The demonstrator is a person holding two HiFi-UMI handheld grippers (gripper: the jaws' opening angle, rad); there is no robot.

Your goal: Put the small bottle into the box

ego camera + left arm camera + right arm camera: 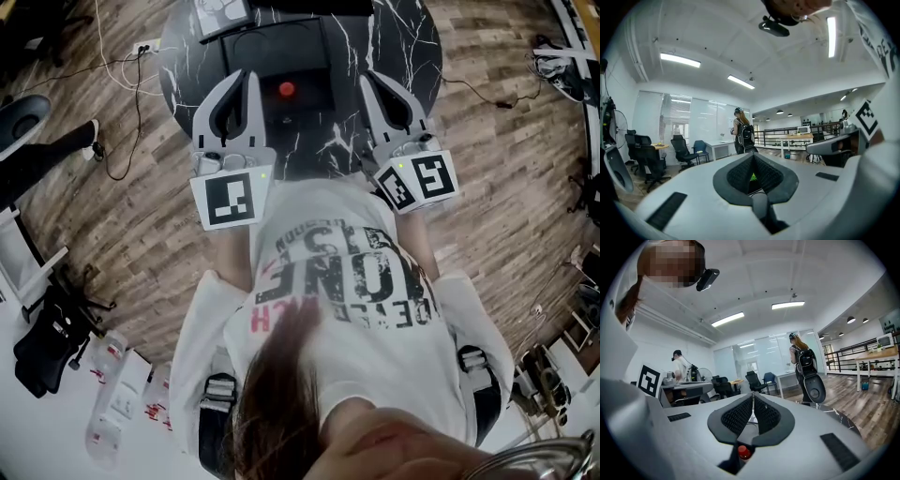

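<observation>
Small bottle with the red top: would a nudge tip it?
The small bottle seems upright, only its round red top showing from above, so it may tip. Being small, it is probably light and could roll.

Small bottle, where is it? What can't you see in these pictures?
- The small bottle: head view shows only a red top; the rest is too dark against the black table.
- Right gripper view: the right gripper's body hides all but that red top.
- Head view's top edge cuts off the white thing; box or not, cannot tell.
</observation>
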